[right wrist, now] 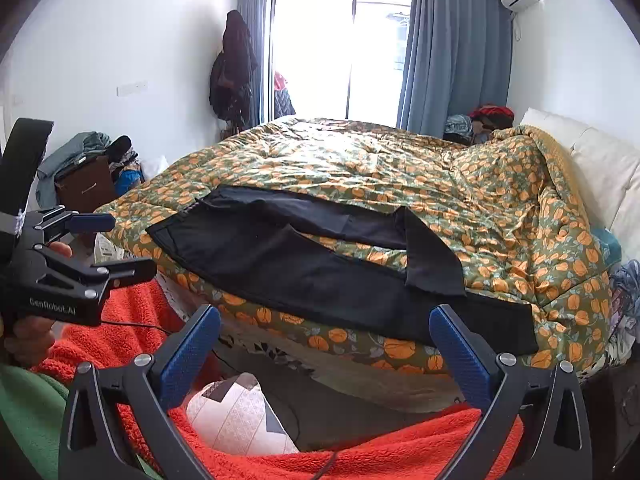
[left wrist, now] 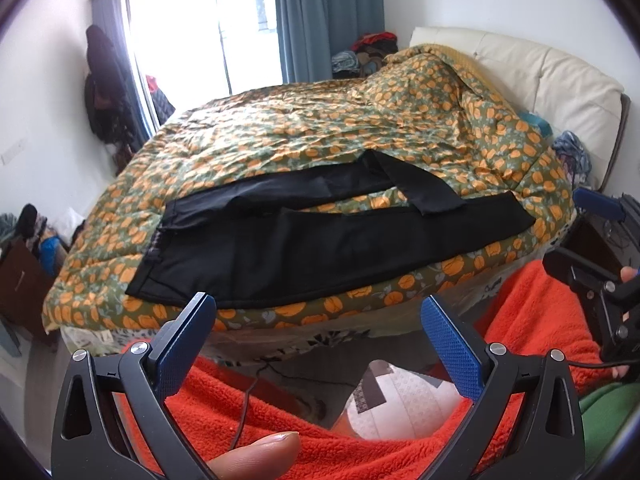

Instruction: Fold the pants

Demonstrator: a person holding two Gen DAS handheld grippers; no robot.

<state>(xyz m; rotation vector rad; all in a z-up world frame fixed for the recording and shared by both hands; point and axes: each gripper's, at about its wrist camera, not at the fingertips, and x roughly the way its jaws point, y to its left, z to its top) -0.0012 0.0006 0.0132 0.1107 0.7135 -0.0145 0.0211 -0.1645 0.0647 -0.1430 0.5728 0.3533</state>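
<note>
Black pants (left wrist: 304,240) lie spread along the near edge of the bed, waistband to the left, legs running right. The far leg's end is folded back across toward the near leg. They also show in the right wrist view (right wrist: 320,268). My left gripper (left wrist: 318,312) is open and empty, held just off the bed's near edge below the pants. My right gripper (right wrist: 324,324) is open and empty, also short of the bed edge. Each gripper shows in the other's view: the right one (left wrist: 600,240) and the left one (right wrist: 120,244).
The bed carries a green quilt with orange pumpkins (left wrist: 320,128), bunched up at the cream headboard (left wrist: 540,68) on the right. An orange fleece garment (left wrist: 280,420) is below the grippers. Clothes and a brown box (right wrist: 84,188) stand by the left wall. A window with blue curtains (right wrist: 452,52) is behind.
</note>
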